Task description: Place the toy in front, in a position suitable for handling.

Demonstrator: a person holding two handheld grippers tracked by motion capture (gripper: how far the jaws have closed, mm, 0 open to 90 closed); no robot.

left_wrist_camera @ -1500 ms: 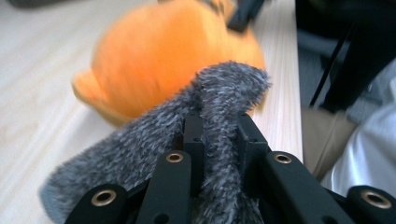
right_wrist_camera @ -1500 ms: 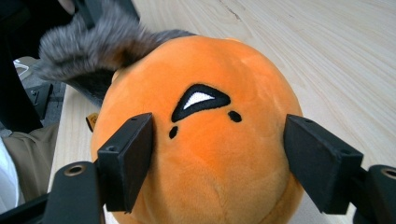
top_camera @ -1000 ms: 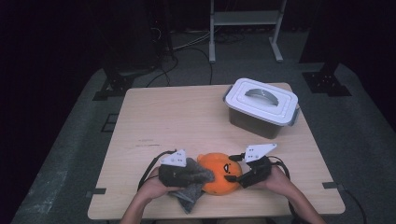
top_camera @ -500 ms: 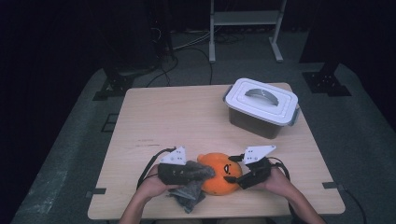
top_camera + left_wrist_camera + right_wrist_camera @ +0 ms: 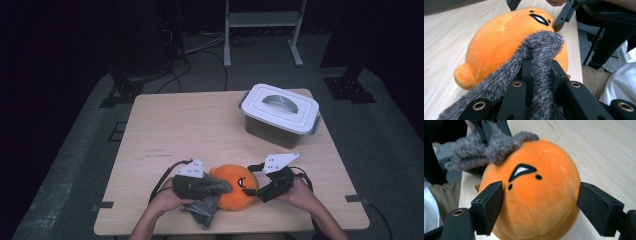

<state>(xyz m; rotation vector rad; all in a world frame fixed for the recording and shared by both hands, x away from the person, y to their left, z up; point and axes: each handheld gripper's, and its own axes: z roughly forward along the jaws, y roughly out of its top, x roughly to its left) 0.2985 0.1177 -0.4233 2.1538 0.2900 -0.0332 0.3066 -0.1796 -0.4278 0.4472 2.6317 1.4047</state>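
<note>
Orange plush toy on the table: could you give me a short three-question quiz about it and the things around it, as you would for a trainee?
1. True or false: the grey fuzzy cloth touches the orange plush toy.
2. What is clamped between the jaws of the left gripper?
3. Where does the box with the white lid stand? A) at the far right of the table; B) on top of the toy; C) on the floor.

Key: 1 true; 2 the cloth; 3 A.
</note>
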